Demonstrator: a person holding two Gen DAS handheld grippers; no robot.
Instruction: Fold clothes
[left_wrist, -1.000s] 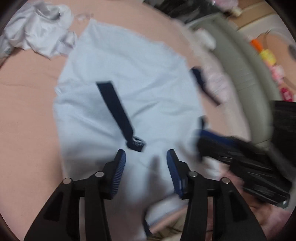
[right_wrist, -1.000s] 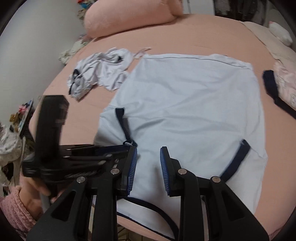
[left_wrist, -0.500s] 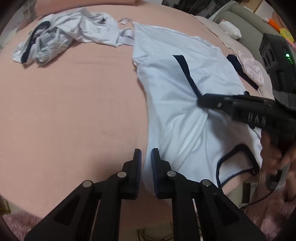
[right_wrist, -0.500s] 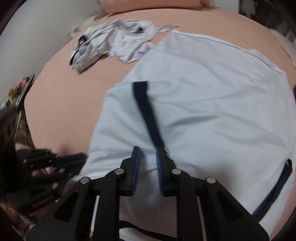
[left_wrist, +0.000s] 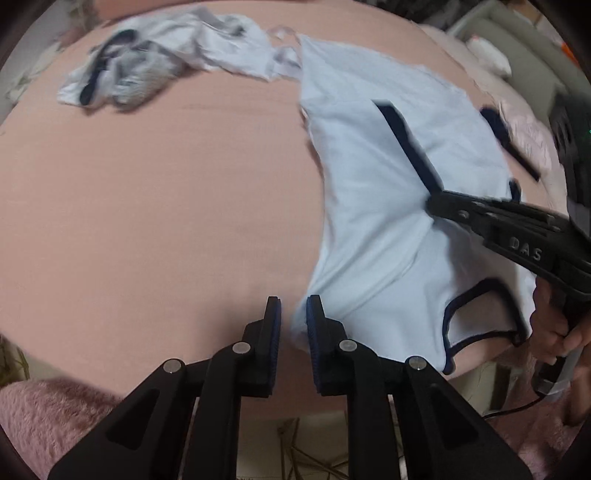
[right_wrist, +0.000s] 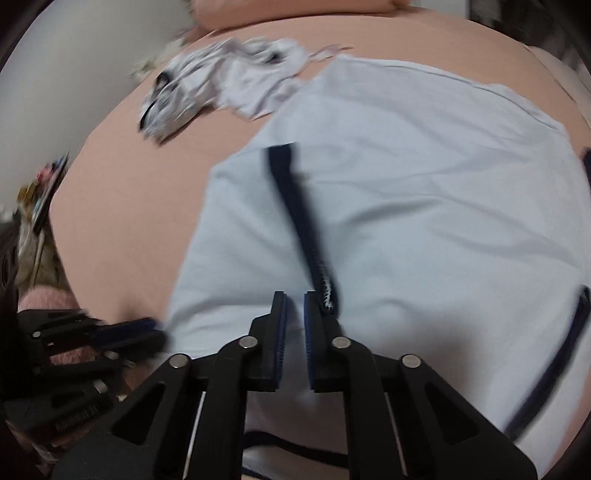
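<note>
Both claws have closed: left claw (left_wrist: 293, 317) and right claw (right_wrist: 294, 314) each pinching the shirt (left_wrist: 373, 236).

The left wrist view looks steeply down from the near edge of the bed (left_wrist: 147, 192), close over the left side of the pale blue shirt (left_wrist: 376, 229), with the right tool (left_wrist: 432, 205) entering from its right. The right wrist view looks down closer still, above the shirt's (right_wrist: 424, 206) middle. Both share the shirt, the crumpled garment (left_wrist: 159, 70) beyond it and the bed.
</note>
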